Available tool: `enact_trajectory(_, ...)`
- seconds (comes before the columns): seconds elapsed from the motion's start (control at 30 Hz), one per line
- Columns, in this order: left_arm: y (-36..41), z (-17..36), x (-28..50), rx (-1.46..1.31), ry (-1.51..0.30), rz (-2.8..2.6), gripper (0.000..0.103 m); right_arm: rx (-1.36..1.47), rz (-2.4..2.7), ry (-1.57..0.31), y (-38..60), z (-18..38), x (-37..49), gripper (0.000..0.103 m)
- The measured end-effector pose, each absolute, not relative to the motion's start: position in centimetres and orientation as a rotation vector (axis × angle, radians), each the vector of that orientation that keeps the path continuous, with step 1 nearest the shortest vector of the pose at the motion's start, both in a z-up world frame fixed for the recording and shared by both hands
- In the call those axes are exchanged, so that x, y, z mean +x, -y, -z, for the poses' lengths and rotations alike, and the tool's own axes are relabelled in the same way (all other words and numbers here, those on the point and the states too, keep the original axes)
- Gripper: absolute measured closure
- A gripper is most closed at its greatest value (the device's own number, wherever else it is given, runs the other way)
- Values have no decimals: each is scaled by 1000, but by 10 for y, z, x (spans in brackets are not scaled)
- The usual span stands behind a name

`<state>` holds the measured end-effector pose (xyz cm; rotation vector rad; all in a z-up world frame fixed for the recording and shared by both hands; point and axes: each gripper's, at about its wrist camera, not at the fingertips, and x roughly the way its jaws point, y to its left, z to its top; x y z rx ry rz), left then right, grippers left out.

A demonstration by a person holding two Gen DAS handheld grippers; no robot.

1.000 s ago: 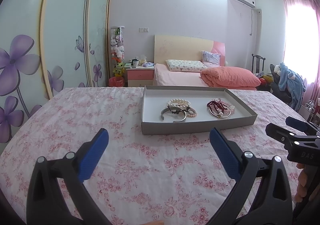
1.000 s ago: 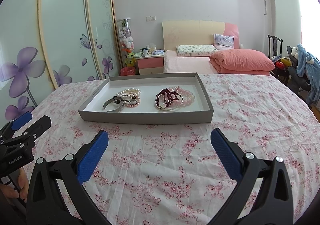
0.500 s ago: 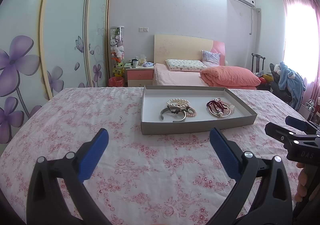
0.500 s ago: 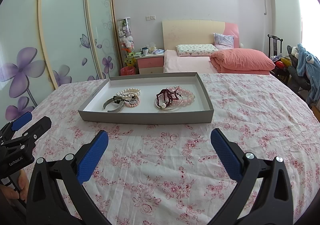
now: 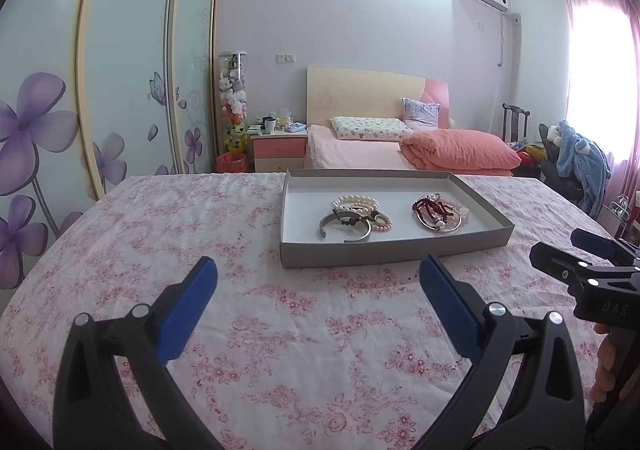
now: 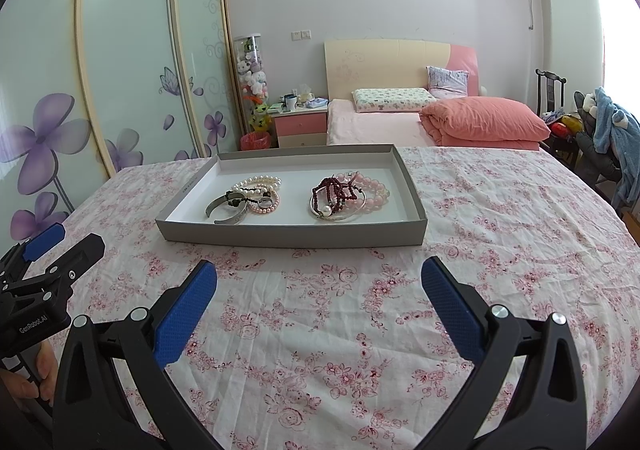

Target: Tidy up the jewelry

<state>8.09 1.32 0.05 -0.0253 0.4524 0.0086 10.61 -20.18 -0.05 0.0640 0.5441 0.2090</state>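
Two grippers, the left gripper (image 5: 318,290) and right gripper (image 6: 319,292), are hovering with fingers spread wide over a floral cloth (image 6: 320,330). Beyond them, bracelets (image 6: 298,195) are lying in two clusters inside a grey tray (image 6: 288,236).

The left gripper (image 5: 318,280) hovers low over a desk covered by a pink floral cloth (image 5: 160,234), its blue-padded jaws spread wide with nothing between them. Just beyond sits a shallow grey tray (image 5: 384,248) holding two clusters: a silver cuff (image 5: 340,223) tangled with pearl bracelets (image 5: 355,203) on one side, dark red beads (image 5: 432,206) over a silver bangle (image 5: 440,226) on the other. The right gripper (image 5: 576,250) shows at the right edge, well clear of the tray
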Motion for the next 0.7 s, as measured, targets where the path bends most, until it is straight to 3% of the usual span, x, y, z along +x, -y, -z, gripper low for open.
enact_trajectory(0.7,-15,-1,86,-30,-471,-3,4,64,-209,-545,202,1,106,2)
